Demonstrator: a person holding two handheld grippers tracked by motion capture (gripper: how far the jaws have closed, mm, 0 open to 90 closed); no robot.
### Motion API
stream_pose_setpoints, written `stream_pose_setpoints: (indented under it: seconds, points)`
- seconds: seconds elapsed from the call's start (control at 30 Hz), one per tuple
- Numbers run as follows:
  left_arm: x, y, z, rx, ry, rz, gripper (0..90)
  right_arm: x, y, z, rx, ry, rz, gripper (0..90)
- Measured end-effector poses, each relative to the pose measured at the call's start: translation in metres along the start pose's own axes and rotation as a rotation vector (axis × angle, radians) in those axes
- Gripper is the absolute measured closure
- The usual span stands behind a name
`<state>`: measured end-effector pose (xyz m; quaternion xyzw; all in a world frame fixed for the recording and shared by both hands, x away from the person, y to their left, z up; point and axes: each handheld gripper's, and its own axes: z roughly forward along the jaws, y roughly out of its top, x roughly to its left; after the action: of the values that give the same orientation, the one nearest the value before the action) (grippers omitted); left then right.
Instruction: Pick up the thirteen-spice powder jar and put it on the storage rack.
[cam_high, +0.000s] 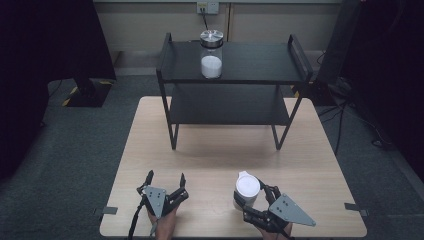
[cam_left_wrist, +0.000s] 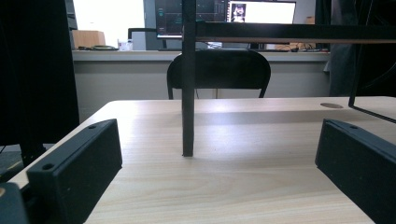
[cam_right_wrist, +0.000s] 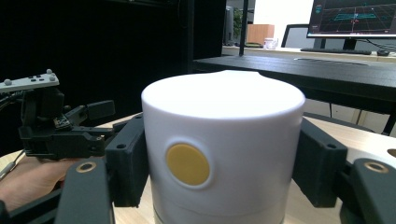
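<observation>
One step done: right gripper (cam_high: 248, 196) clamped on white canister (cam_high: 247, 188), apparently just off table (cam_high: 210, 160); left gripper (cam_high: 165, 182) spread, empty. Placing on shelf (cam_high: 235, 62) likely left.

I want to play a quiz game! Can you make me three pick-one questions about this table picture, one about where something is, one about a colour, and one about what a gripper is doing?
1. Where is the glass jar?
A. on the rack's top shelf
B. on the table
C. on the floor

2. What colour is the round button on the white container?
A. blue
B. yellow
C. red

3. What is the right gripper doing?
A. hanging open
B. lying flat
C. gripping the white container

Answers: 1 A, it stands up there. 2 B, it looks yellow close up. 3 C, both jaws press its sides.
</observation>
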<state>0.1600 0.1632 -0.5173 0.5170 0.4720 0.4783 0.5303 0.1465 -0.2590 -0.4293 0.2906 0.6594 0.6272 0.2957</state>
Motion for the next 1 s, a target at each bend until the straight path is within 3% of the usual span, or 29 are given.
stream_pose_setpoints:
  seconds: [0.43,0.6,1.0]
  points:
    - [0.0,0.0,0.0,0.0,0.002,0.0,0.0,-0.019,0.02,0.005,-0.008,0.054,-0.001,30.0]
    - [0.0,0.0,0.0,0.0,0.003,0.0,0.0,-0.032,0.035,0.01,-0.006,0.08,0.001,30.0]
    - [0.0,0.0,0.0,0.0,0.002,0.0,0.0,-0.048,0.069,0.022,-0.014,0.079,-0.012,30.1]
